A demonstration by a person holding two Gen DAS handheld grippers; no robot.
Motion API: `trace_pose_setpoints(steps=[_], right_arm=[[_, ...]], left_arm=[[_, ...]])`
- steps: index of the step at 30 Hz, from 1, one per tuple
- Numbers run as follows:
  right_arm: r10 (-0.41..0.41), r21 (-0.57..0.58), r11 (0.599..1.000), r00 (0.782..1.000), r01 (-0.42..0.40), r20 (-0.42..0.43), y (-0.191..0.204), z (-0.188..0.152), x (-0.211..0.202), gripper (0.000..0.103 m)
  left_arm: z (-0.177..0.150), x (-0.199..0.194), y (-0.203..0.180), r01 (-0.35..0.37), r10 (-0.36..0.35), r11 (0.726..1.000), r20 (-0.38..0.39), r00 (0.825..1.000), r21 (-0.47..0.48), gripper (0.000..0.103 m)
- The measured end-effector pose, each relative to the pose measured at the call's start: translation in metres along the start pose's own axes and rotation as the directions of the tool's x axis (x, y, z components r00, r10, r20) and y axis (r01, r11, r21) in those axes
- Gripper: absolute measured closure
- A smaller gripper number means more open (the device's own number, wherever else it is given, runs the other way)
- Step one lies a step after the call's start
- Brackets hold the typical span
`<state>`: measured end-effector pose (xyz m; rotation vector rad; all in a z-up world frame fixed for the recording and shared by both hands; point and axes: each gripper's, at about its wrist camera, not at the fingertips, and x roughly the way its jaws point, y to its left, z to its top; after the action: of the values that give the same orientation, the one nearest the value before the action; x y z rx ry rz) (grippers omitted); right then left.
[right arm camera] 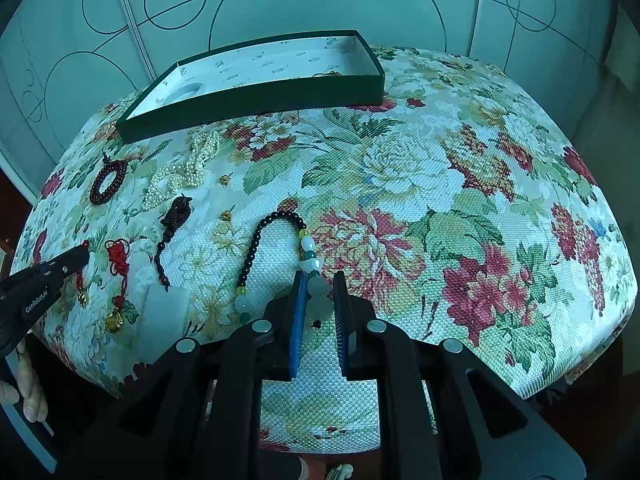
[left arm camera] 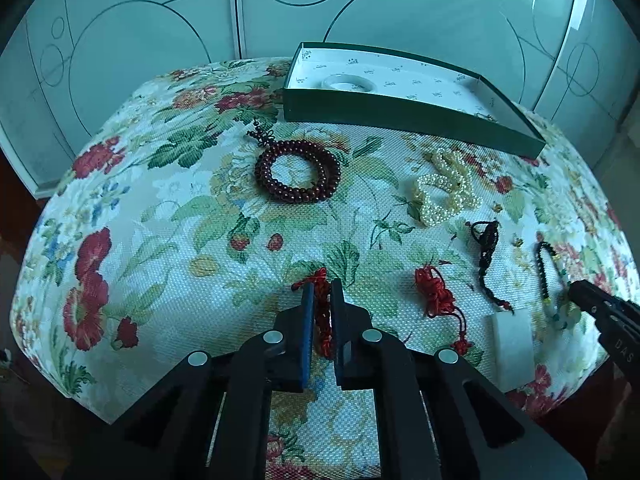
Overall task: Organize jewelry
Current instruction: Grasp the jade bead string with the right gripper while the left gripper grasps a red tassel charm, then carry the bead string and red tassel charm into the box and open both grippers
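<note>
Floral tablecloth (left arm camera: 168, 216) carries scattered jewelry. Left gripper (left arm camera: 320, 292) is clamped on a red knotted cord (left arm camera: 322, 312); right gripper (right arm camera: 318, 284) is clamped on a jade-bead strand (right arm camera: 316, 292). Both should lift slowly, clearing neighbours, toward the green box (left arm camera: 400, 114) at twelve o'clock.

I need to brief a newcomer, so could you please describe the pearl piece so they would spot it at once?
Start at the green box at the far edge of the floral cloth. Just in front of it lies the pearl strand, heaped loosely. It alone is creamy white; the dark red bead bracelet beside it forms a neat ring.
</note>
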<state>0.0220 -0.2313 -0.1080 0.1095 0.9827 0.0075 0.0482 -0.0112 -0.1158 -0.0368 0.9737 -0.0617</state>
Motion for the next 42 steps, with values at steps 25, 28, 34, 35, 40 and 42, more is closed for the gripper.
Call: trace_pose_setpoints(steps=[25,28,34,35,40,42], right_arm=[[0.044,0.012,0.999,0.996,-0.045,0.071,-0.008,0.013,-0.017,0.09],[0.047,-0.002,0.999,0.995,-0.047,0.086,-0.005,0.016,-0.022,0.09],[0.056,-0.025,0.998,0.99,-0.053,0.127,0.002,0.024,-0.036,0.09],[0.058,-0.028,0.998,0.989,-0.054,0.133,0.003,0.026,-0.038,0.09],[0.076,-0.046,0.996,0.984,-0.07,0.162,0.011,0.037,-0.049,0.09],[0.084,-0.053,0.996,0.981,-0.076,0.175,0.014,0.042,-0.053,0.09]], left_arm=[[0.022,-0.015,0.0,0.03,-0.029,0.999,0.037,0.999,-0.011,0.095],[0.025,-0.018,0.0,0.023,-0.023,1.0,0.048,0.999,-0.007,0.095],[0.033,-0.024,-0.001,0.022,-0.022,1.0,0.064,0.998,-0.001,0.095],[0.034,-0.024,-0.001,0.022,-0.022,1.0,0.065,0.998,-0.002,0.095],[0.041,-0.028,-0.002,0.024,-0.024,1.0,0.078,0.997,0.001,0.096],[0.046,-0.03,-0.004,0.026,-0.027,1.0,0.083,0.996,0.007,0.096]])
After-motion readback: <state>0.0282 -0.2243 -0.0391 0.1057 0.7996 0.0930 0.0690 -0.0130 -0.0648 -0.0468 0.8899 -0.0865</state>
